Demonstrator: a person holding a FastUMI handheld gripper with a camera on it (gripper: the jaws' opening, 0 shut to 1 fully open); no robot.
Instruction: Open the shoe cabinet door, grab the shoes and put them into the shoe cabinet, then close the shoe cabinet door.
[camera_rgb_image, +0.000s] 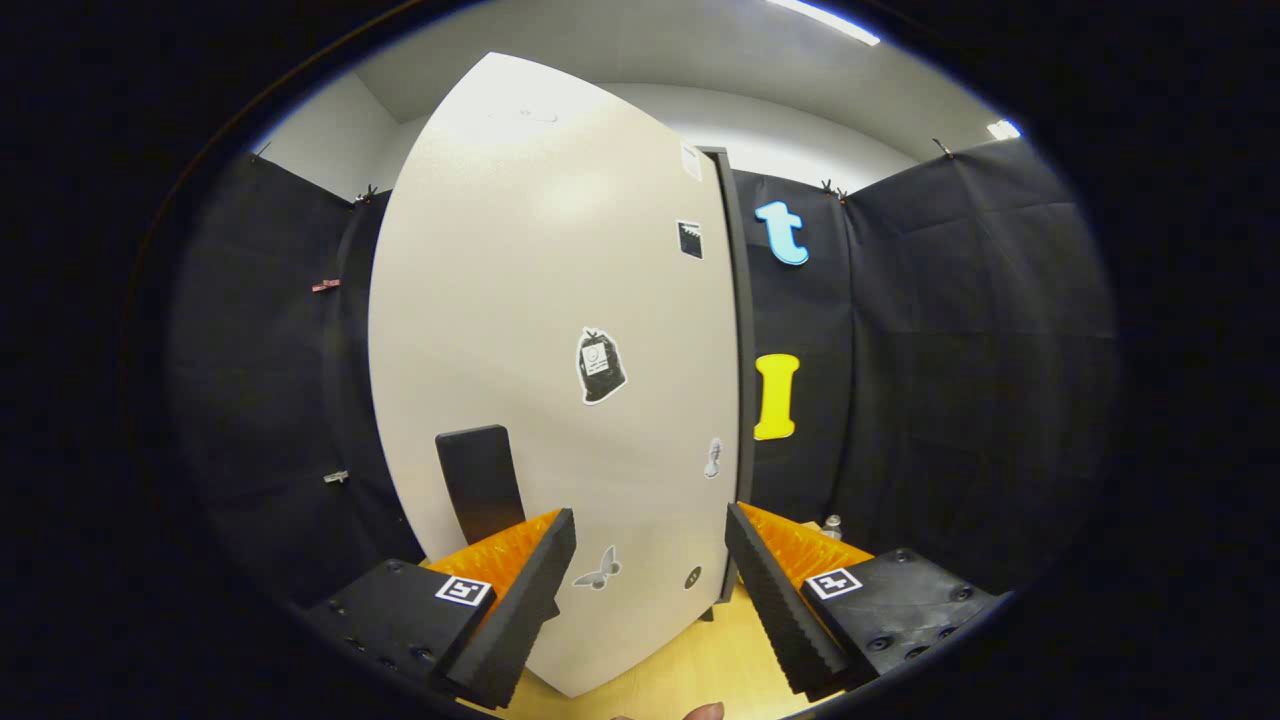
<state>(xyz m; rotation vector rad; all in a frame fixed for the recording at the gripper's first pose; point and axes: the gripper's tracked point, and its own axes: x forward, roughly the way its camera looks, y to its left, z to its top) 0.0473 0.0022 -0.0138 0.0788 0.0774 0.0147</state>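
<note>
Shoe cabinet door (540, 330) stands just ahead of the tongs (650, 590), shut flat, pale smooth laminate w/ a few stickers. Looks stiff, rigid, prob. light on hinges but slick-faced, so no grip on the panel itself. Best hold: the dark flat rectangular handle (480, 480), just beyond the left finger. Tongs wide open, holding nothing, ridged pads. Dark cabinet edge (742, 330) right of the door; wood floor (700, 670) below.
</note>
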